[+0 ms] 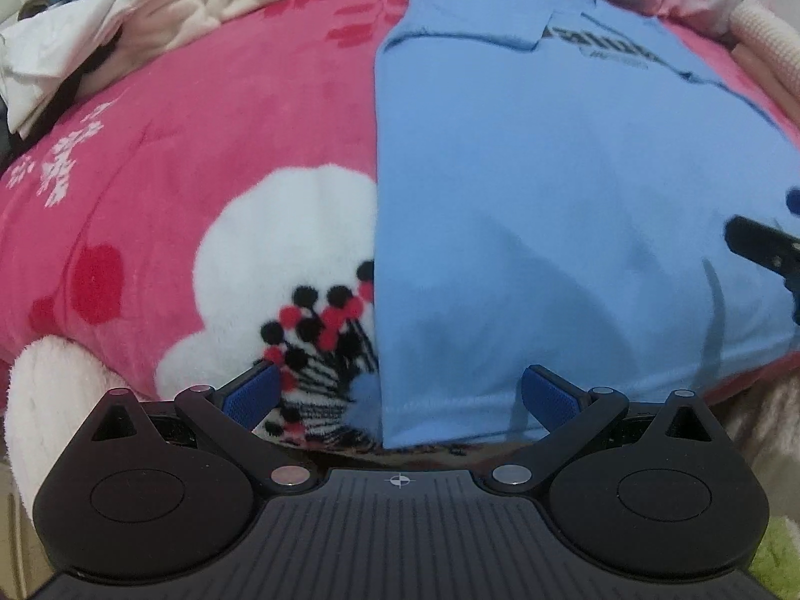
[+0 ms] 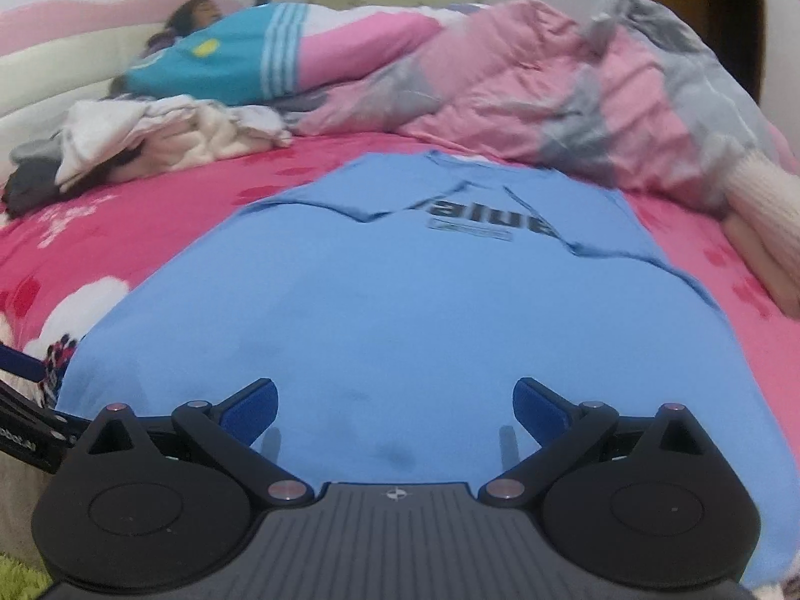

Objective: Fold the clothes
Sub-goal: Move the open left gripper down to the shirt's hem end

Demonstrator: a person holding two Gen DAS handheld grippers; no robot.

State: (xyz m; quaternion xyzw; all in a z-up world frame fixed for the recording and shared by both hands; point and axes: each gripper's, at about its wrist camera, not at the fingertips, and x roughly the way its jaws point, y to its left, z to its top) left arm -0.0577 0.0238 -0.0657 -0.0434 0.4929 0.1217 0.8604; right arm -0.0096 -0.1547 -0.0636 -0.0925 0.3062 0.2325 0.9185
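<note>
A light blue T-shirt [image 1: 550, 190] lies flat on a pink floral blanket [image 1: 200, 150], its sleeves folded in over dark lettering at the far end. My left gripper [image 1: 400, 395] is open at the shirt's near left hem corner, jaws wide, holding nothing. My right gripper [image 2: 395, 405] is open over the shirt's [image 2: 400, 300] near hem, a little right of the left one. The right gripper also shows in the left wrist view [image 1: 765, 250] at the right edge. The left gripper shows in the right wrist view [image 2: 30, 425] at the left edge.
A heap of white and cream clothes [image 2: 150, 140] lies at the far left of the bed. A pink and grey quilt [image 2: 550, 100] is bunched along the far side. A turquoise and pink garment [image 2: 240, 55] lies behind. Cream ribbed fabric [image 2: 760, 210] sits at right.
</note>
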